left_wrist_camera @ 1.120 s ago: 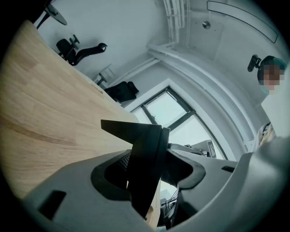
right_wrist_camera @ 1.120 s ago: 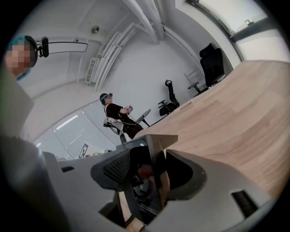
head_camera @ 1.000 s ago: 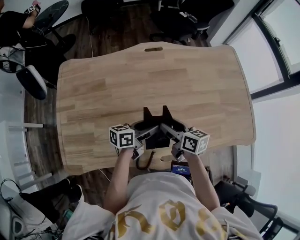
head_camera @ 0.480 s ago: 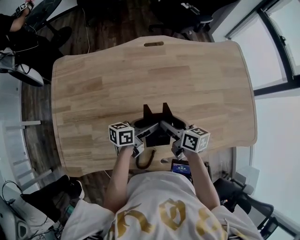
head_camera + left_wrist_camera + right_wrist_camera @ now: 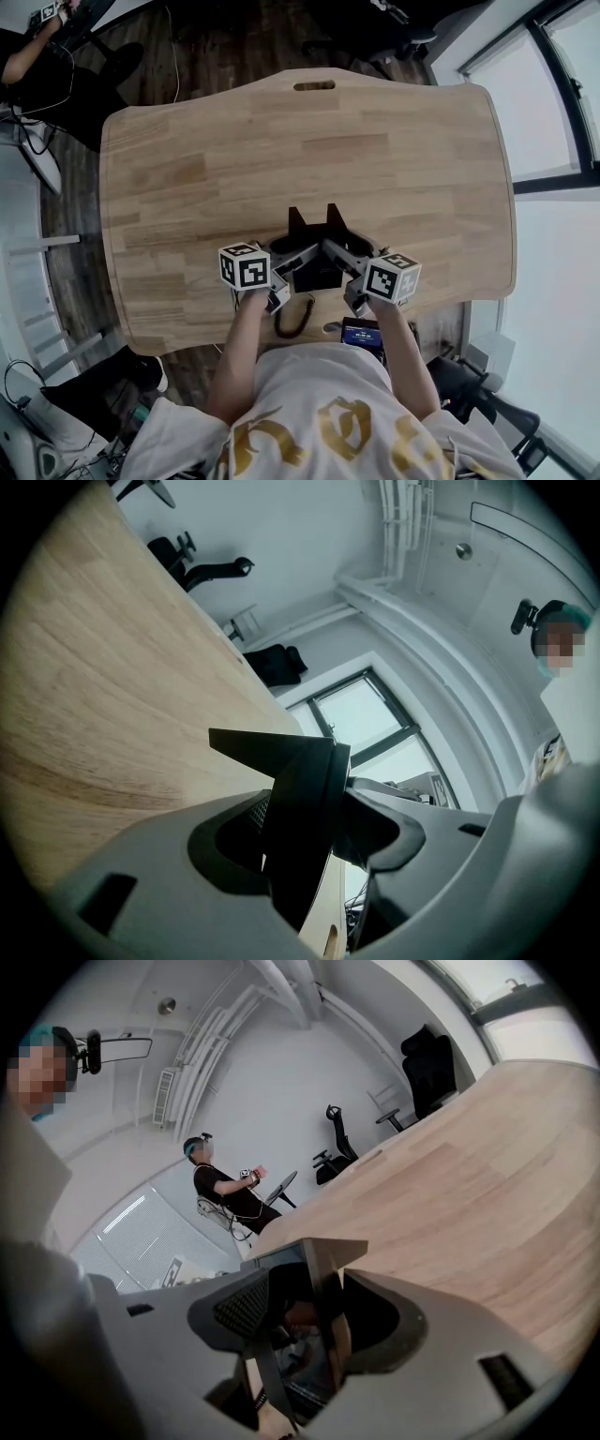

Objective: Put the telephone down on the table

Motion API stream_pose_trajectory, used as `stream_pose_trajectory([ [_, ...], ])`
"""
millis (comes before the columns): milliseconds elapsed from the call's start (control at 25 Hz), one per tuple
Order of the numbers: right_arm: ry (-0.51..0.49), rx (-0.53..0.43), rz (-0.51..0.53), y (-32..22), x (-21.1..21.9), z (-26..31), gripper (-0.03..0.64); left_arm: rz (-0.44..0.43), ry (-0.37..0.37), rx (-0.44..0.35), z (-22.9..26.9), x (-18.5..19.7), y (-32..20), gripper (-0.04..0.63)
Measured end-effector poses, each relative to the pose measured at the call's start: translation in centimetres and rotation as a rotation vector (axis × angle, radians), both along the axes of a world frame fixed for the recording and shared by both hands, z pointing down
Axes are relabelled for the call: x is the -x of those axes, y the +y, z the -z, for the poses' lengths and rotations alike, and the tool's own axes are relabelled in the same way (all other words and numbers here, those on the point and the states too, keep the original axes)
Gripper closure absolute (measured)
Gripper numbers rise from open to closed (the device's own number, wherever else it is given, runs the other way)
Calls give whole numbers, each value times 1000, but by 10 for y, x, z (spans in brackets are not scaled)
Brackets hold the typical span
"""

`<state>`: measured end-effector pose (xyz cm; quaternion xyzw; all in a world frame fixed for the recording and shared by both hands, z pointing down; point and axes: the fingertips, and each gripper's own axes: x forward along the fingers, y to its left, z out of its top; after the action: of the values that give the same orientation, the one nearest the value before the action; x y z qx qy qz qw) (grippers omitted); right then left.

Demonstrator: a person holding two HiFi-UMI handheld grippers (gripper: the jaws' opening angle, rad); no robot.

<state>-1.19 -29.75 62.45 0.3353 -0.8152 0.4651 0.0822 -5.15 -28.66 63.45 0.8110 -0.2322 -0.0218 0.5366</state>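
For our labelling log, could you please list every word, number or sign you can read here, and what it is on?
None can be read.
Shirt: gold print, cut off, illegible.
Small screen: lit text, too small.
Left cube and right cube: square markers only, no words.

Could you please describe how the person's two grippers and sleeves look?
The left gripper and the right gripper have light grey curved jaws with dark textured pads. Each carries a white cube with black square markers. The person wears a white short-sleeved shirt with gold print.
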Motion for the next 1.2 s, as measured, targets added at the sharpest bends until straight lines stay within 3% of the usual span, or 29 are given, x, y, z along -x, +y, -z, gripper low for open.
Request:
stream_pose_trajectory([
  [1200, 28, 42, -21, -40, -7, -27, 387, 69, 24, 135, -27, -4, -38, 373],
])
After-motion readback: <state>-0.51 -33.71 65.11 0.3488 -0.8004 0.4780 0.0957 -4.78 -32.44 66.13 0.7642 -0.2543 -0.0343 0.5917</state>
